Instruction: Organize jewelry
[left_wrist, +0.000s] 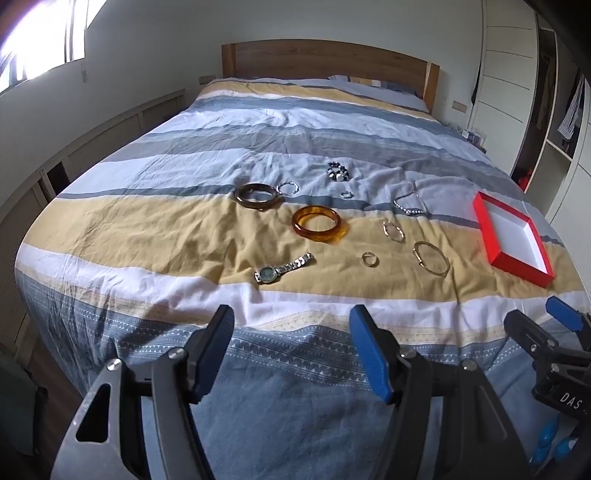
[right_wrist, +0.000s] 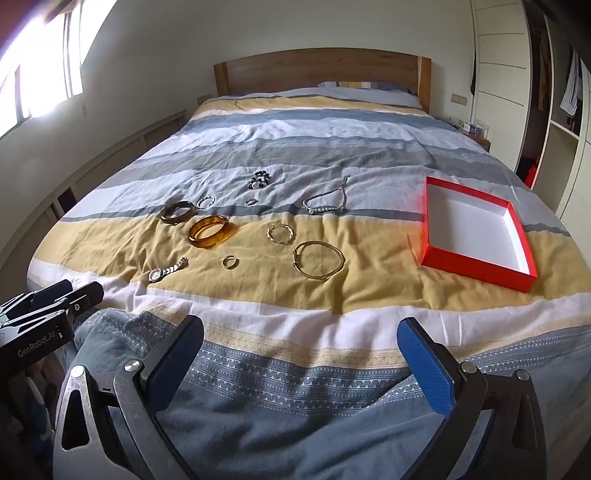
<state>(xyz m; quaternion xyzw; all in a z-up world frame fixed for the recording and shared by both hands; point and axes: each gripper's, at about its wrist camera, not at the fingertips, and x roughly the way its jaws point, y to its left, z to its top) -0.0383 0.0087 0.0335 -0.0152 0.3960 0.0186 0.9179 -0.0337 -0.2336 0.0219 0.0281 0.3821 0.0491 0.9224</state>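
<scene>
Both hand-held grippers hover over the foot of the bed, tilted downward, side by side. Left gripper (left_wrist: 291, 347) has its blue-padded jaws spread wide with nothing between them; right gripper (right_wrist: 301, 354) stands wider still, equally empty.

Ten pieces of jewelry lie scattered on the striped duvet (right_wrist: 258, 147), all apart from the grippers. Two thick bangles: a dark brown bangle (left_wrist: 256, 195) on the grey-and-yellow border, and an amber bangle (left_wrist: 320, 223) just nearer on the yellow band. One wristwatch (left_wrist: 282, 268) with a metal strap lies closest to the left gripper. One thin gold bangle (right_wrist: 319, 264) and one twisted gold bracelet (right_wrist: 281, 233) sit toward the right, with one small gold ring (right_wrist: 229, 261) between the watch and the thin bangle. Farther back lie one small silver bracelet (left_wrist: 287, 187), one tiny silver ring (left_wrist: 345, 194), one dark beaded bracelet (left_wrist: 337, 171) and one pearl necklace (right_wrist: 328, 201).

One open red box (right_wrist: 430, 221) with a white interior rests on the duvet to the right, holding nothing.
</scene>
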